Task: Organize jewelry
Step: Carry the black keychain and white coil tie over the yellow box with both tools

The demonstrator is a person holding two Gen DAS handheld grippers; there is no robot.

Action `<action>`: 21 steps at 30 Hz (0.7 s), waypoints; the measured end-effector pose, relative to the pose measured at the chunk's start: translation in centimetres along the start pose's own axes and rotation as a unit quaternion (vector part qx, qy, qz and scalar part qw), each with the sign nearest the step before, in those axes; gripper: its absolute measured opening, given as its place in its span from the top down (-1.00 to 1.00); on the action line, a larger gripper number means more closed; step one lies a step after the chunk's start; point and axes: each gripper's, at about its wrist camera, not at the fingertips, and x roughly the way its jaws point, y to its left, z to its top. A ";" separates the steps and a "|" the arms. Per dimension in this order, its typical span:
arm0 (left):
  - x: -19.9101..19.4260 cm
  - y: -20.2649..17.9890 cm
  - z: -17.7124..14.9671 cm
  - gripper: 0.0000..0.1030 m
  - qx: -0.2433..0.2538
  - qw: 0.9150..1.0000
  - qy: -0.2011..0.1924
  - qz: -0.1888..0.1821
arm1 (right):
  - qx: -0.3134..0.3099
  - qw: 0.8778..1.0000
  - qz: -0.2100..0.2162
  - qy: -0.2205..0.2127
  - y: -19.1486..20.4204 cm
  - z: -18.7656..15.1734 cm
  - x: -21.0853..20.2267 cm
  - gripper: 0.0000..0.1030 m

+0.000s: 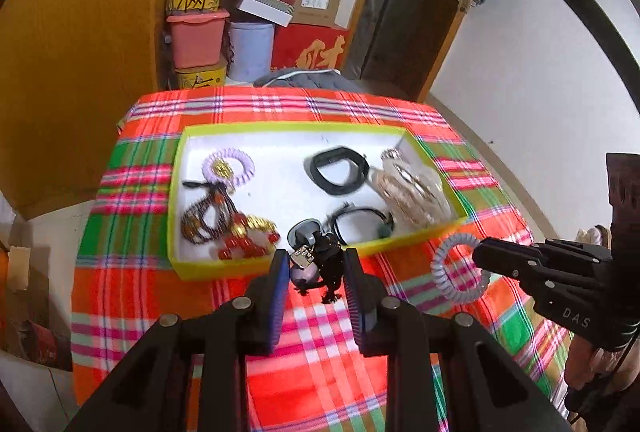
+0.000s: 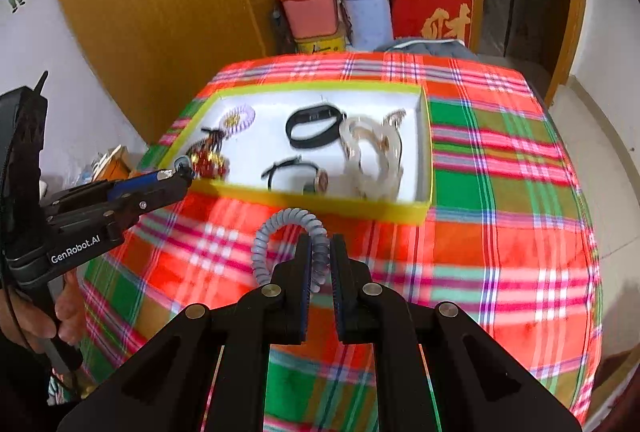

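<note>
Gripping one piece each, two hand-held grippers hang over a plaid-covered worktop (image 2: 500, 159) just short of a yellow-rimmed tray (image 2: 320, 207). The left hand-held gripper (image 1: 316, 268) has its jaws part-way closed on a black clip (image 1: 330, 268), a knobbly, glossy thing with a small gold charm and a smooth pale bead at its side; it sits between the blue ribbed pads. The right hand-held gripper (image 2: 320, 252) is pinched tight on a coil tie (image 2: 280, 232), a springy ring of pale grey-lilac plastic spiral that loops up and to the left of the jaws, its plane roughly upright.

The tray lies straight ahead of both tools, its near wall just beyond the fingertips and its long axis running crosswise to them. The left tool looks the closer, its load already overlapping the near rim; the right one hangs a little back. Any drop, by this reading, means carrying forward over that low wall.

Inside, on the white floor: red and gold beads (image 1: 248, 236) ahead-left, a matching lilac coil (image 1: 228, 165) beyond them, thin black cord loops (image 1: 356, 220), a thick black band (image 1: 336, 169), and clear-and-gold bangles (image 1: 412, 191) to the right. Boxes and tubs are stacked in the far corner.
</note>
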 end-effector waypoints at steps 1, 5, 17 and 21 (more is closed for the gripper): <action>0.1 0.2 0.4 0.47 -0.002 1.000 -0.002 0.001 | 0.001 1.000 0.000 -0.003 0.0 0.4 0.1 0.82; 0.7 0.9 1.8 0.47 -0.005 1.000 -0.006 0.005 | 0.005 1.000 0.002 -0.013 -0.3 2.3 0.7 0.82; 5.1 2.7 4.9 0.47 -0.007 1.000 0.007 0.011 | -0.003 1.000 0.003 -0.010 0.4 6.8 5.0 0.82; 6.0 3.6 5.2 0.47 -0.013 1.000 0.010 0.011 | -0.004 1.000 0.006 0.003 0.6 7.1 6.7 0.82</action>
